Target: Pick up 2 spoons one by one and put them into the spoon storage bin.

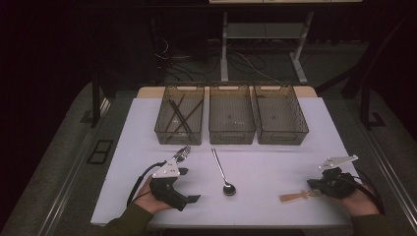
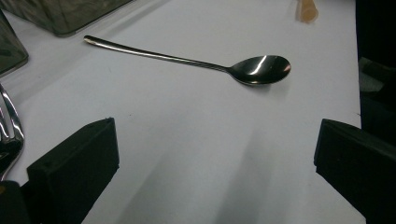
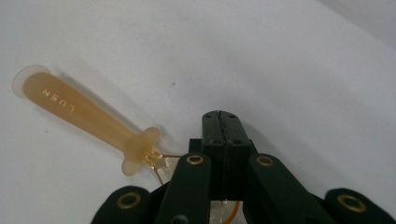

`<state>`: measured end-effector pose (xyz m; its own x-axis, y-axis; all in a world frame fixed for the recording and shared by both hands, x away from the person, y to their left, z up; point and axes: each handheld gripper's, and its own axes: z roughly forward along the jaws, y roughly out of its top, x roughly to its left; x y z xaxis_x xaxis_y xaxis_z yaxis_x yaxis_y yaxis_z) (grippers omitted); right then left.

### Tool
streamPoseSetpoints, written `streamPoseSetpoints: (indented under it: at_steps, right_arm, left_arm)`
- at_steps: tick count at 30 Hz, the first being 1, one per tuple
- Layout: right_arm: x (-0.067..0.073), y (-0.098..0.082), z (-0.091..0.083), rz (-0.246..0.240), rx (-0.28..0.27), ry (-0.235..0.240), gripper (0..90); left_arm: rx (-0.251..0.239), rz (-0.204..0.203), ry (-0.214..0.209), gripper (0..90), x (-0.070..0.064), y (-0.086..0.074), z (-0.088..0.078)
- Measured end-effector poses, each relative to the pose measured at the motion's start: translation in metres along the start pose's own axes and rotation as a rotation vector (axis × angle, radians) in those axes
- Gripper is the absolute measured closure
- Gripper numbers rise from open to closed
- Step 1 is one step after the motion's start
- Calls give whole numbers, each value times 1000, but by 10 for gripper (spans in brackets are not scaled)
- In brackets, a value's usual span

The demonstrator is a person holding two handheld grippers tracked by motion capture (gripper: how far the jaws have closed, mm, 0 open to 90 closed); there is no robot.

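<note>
A steel spoon [image 1: 222, 169] lies mid-table, bowl toward me; the left gripper view has the spoon [image 2: 196, 60] ahead of the jaws. My left gripper [image 1: 191, 185] points right, open, with nothing between its fingers [image 2: 79, 163]. A steel fork [image 1: 183, 153] lies just beyond it, its tines [image 2: 10, 128] at that view's left edge. At the right, my right gripper [image 1: 311, 186] is shut, its tips [image 3: 219, 119] pressed together on nothing. An amber plastic handle [image 3: 84, 114] marked LUSN, with gold wire at its end, lies beside the jaws and partly under the gripper [image 1: 295, 196].
Three clear bins stand in a row at the back: the left bin [image 1: 164, 132] holds dark chopsticks [image 1: 181, 115], the middle bin [image 1: 232, 135] and right bin [image 1: 282, 137] look bare. Table edges run close behind both hands.
</note>
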<state>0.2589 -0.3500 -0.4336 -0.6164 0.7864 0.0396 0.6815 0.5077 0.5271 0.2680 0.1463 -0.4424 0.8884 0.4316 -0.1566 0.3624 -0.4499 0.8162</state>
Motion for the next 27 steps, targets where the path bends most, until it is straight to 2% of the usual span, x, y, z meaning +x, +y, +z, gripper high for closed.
streamPoseSetpoints:
  at_steps: [7,10,15,19,21,27]
  right_arm:
    - [1,-6,-4,1,5,17,899]
    - [-1,-5,-6,0,-19,21,893]
    - [4,2,-8,-48,-80,99,726]
    - [13,8,-4,-107,-95,181,625]
    - [18,11,-2,-148,-95,228,591]
    - [28,15,7,-214,-83,303,537]
  left_arm:
    - [7,2,-1,0,0,0,0]
    - [9,4,-1,0,0,0,0]
    - [12,3,-1,0,0,0,0]
    - [12,5,-1,0,0,0,1]
    - [12,5,-1,0,0,0,1]
    - [13,8,-2,0,0,0,0]
